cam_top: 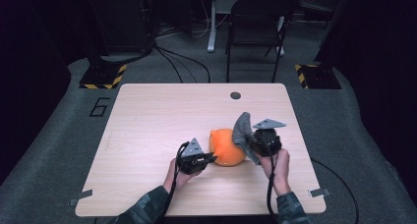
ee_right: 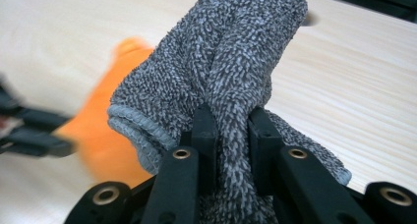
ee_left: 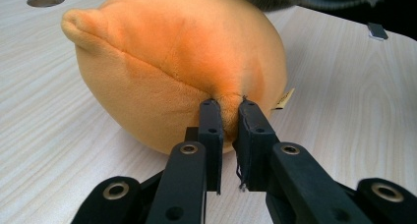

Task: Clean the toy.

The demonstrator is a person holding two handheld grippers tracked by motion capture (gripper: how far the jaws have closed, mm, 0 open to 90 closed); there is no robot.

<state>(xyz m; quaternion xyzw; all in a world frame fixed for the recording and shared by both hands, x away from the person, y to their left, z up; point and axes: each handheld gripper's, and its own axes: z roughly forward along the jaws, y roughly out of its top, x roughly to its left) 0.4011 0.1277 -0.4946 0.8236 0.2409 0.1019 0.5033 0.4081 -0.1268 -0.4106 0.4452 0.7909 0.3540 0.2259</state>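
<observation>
An orange plush toy [cam_top: 226,146] shaped like a round fruit lies on the wooden table [cam_top: 147,116], right of centre. My left gripper [cam_top: 212,158] is at its left side, shut on a pinch of the orange plush fabric [ee_left: 228,111]. My right gripper [cam_top: 250,141] is at the toy's right side, shut on a grey terry cloth [cam_top: 242,128] that stands up above the jaws. In the right gripper view the grey cloth [ee_right: 231,67] bunches between the jaws, with the orange plush toy [ee_right: 105,135] blurred behind at the left.
A round cable hole [cam_top: 235,95] sits near the table's far edge. A dark chair [cam_top: 255,27] stands beyond the table on the grey floor. Tape tabs mark the near corners [cam_top: 318,192]. Bare tabletop spreads to the left.
</observation>
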